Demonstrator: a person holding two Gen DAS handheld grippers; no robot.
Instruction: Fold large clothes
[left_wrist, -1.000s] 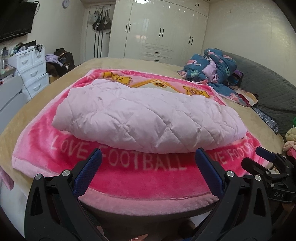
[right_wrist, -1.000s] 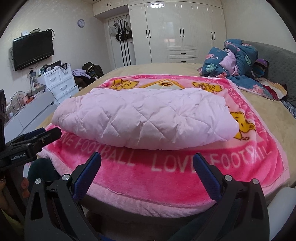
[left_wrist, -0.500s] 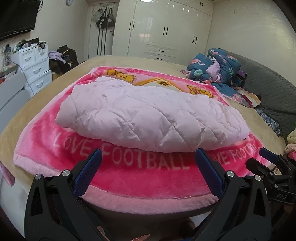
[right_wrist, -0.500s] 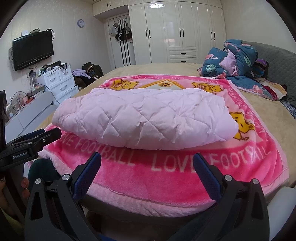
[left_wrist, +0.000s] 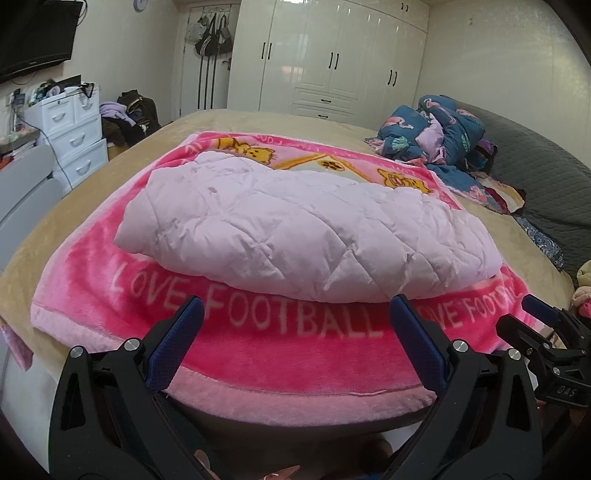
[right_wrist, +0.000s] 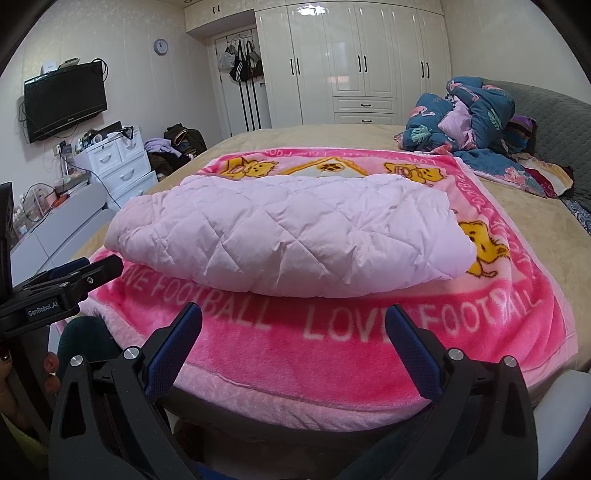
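On pink blanket (left_wrist: 280, 354), folded quilted coat (left_wrist: 306, 229)

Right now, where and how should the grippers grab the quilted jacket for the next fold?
Likely the two short ends of the pale pink quilted jacket, one gripper each, coming in from the sides. It lies as a long puffy bundle across the pink blanket, and the near edge is a rounded fold with nothing thin to pinch.

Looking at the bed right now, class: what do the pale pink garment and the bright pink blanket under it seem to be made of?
Pale pink garment: likely padded, quilted synthetic; diamond stitching, puffy, faint sheen. Bright pink blanket: plush fleece, apparently; fuzzy matte pile, soft-edged lettering.
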